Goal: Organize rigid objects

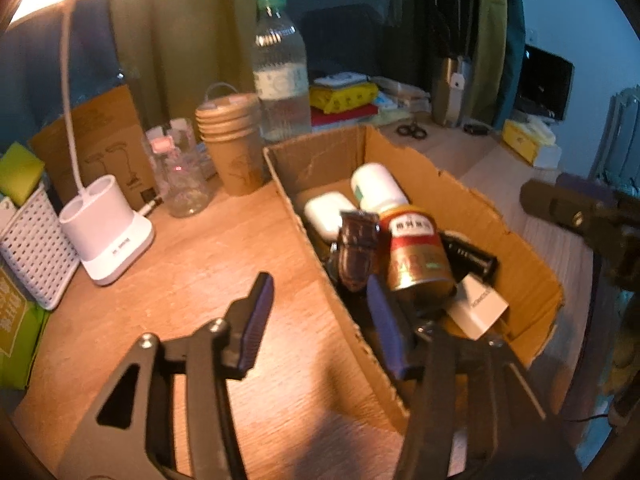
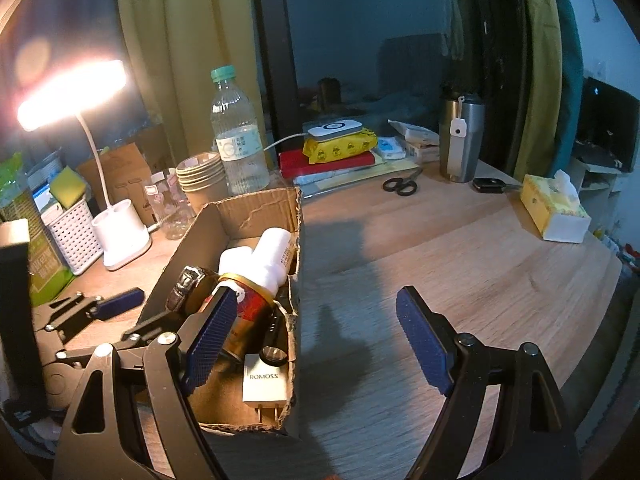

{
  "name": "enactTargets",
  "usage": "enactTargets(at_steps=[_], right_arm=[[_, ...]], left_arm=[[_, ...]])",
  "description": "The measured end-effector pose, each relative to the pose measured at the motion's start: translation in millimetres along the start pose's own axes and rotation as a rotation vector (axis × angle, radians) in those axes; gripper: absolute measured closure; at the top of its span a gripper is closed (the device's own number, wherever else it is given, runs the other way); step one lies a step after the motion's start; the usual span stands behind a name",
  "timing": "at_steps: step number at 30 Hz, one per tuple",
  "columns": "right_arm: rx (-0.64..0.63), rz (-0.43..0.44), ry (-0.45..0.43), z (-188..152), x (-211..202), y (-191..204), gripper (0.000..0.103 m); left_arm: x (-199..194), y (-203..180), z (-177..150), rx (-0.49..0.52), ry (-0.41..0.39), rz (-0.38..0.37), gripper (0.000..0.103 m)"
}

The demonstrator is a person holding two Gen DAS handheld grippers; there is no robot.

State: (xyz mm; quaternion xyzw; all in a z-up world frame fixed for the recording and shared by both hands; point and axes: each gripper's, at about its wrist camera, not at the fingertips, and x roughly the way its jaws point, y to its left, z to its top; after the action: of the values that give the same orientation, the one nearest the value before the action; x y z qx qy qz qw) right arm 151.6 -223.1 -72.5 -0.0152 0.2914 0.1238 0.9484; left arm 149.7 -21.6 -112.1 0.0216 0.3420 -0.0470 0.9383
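Note:
An open cardboard box (image 1: pixel 320 152) stands on the wooden desk. It holds a gold-and-red can (image 1: pixel 416 252), a watch with a brown strap (image 1: pixel 356 248), a white earbud case (image 1: pixel 328 212), a white bottle (image 1: pixel 376 188), a black flashlight (image 1: pixel 468 256) and a white charger (image 1: pixel 480 308). My left gripper (image 1: pixel 320 324) is open astride the box's left wall, one finger outside and one inside, pressing nothing. My right gripper (image 2: pixel 316 340) stands wide open over the box's (image 2: pixel 256 208) right wall, near the can (image 2: pixel 252 312) and the charger (image 2: pixel 264 380), holding nothing.
Left of the box are a lit desk lamp (image 1: pixel 108 240), a white basket (image 1: pixel 36 248), stacked paper cups (image 1: pixel 236 140) and a water bottle (image 1: pixel 280 72). Scissors (image 2: pixel 400 186), a steel tumbler (image 2: pixel 460 136), a key fob (image 2: pixel 488 185) and a tissue box (image 2: pixel 556 208) lie to the right.

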Motion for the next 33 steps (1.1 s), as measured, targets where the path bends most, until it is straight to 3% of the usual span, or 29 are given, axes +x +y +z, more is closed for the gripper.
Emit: enactTargets(at_steps=[8,10,25,33], right_arm=[[-0.017,-0.007,-0.022,6,-14,11,0.019],[-0.022,-0.006,-0.037,9,-23,15,0.019],[-0.043,-0.037,-0.180,31,-94,36,0.019],[-0.067,-0.035,-0.262,40,-139,51,0.019]], left_arm=[[-25,5,3,-0.017,-0.041,-0.002,0.044],[-37,7,6,-0.026,-0.070,-0.003,0.039],[-133,6,26,-0.031,-0.242,-0.009,0.023],[-185,9,34,-0.046,-0.326,0.008,0.020]])
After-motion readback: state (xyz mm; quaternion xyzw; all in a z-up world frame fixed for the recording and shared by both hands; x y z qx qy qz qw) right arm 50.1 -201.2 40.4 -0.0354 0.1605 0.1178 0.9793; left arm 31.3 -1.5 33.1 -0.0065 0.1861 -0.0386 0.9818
